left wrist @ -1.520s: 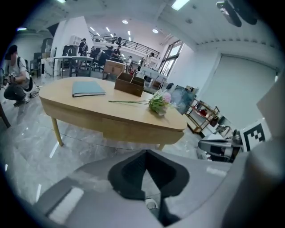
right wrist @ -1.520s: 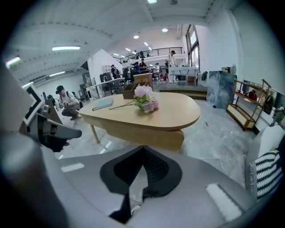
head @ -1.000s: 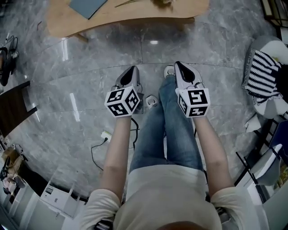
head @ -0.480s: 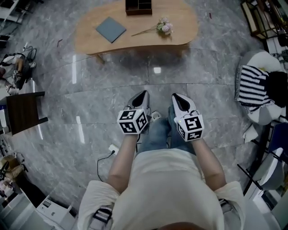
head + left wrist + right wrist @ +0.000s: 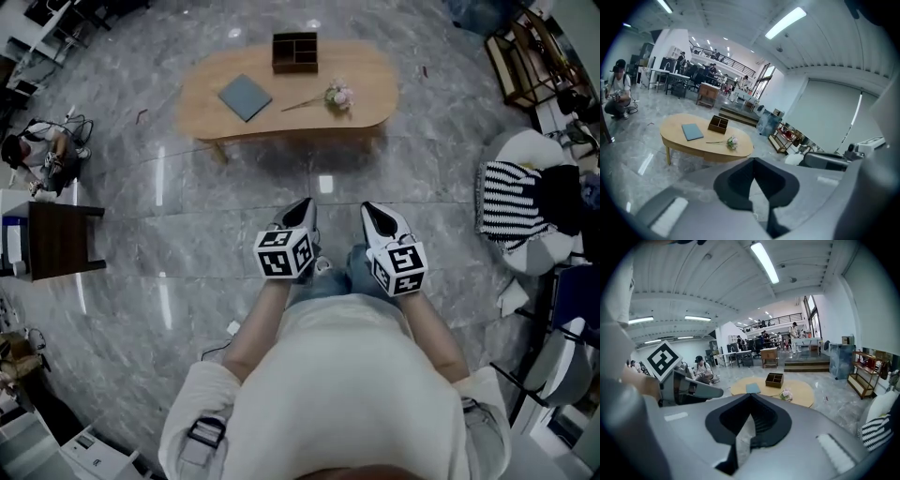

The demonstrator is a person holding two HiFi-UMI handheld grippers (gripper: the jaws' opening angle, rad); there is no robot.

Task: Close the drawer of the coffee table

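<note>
The oval wooden coffee table [image 5: 375, 80] stands on the marble floor well ahead of me, and no drawer shows on its near side. Lying on it are a grey-blue book [image 5: 245, 97], a dark wooden organiser box [image 5: 294, 52] and a small flower sprig [image 5: 336, 96]. My left gripper [image 5: 302, 208] and right gripper [image 5: 372, 212] are held side by side in front of the person's body, both shut and empty, pointing toward the table. The left gripper view has the table [image 5: 677, 140] beyond the shut left gripper [image 5: 754, 160]. The right gripper view shows the table [image 5: 806, 392] past the shut right gripper [image 5: 751, 395].
A dark side table [image 5: 56, 242] stands at the left, with a crouching person [image 5: 33, 155] behind it. To the right is a chair with a striped cloth [image 5: 511, 202], and a shelf rack [image 5: 525, 52] stands at the far right. Bare marble floor [image 5: 187, 225] lies between me and the table.
The person has stood up. Both grippers rose with them, staying shut, and the coffee table has come fully into the head view.
</note>
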